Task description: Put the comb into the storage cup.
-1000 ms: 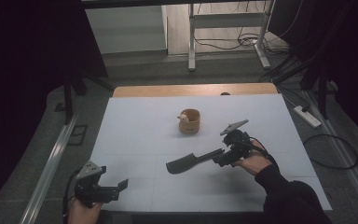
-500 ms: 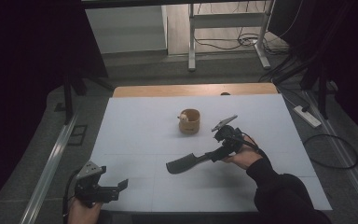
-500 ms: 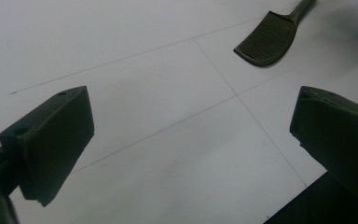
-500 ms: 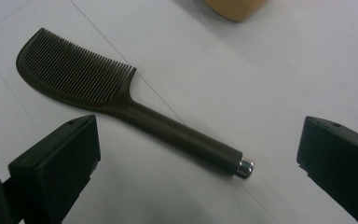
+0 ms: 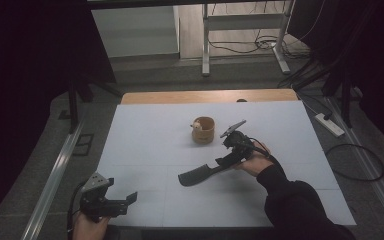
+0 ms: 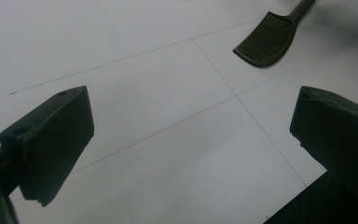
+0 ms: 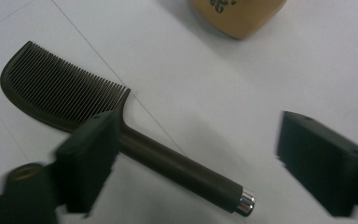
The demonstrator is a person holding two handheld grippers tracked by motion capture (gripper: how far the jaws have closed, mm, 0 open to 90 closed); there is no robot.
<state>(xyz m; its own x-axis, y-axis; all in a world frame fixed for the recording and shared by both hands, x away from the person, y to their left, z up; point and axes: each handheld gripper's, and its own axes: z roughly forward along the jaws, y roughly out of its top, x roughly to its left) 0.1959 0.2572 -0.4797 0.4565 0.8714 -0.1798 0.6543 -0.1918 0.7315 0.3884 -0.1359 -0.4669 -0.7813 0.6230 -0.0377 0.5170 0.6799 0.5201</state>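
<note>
You're sitting at a white-topped table [image 5: 145, 145] with a wooden far edge, grey carpet [image 5: 145, 75] spreading around it, a metal desk frame [image 5: 206, 45] standing behind, cables [image 5: 245, 47] trailing, and a power strip [image 5: 331, 125] lying off right.

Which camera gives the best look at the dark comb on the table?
The right gripper view: the comb lies close up, teeth, handle and metal end cap all sharp. The high view shows it small and dark beside the right gripper. The left gripper view catches the toothed head.
</note>
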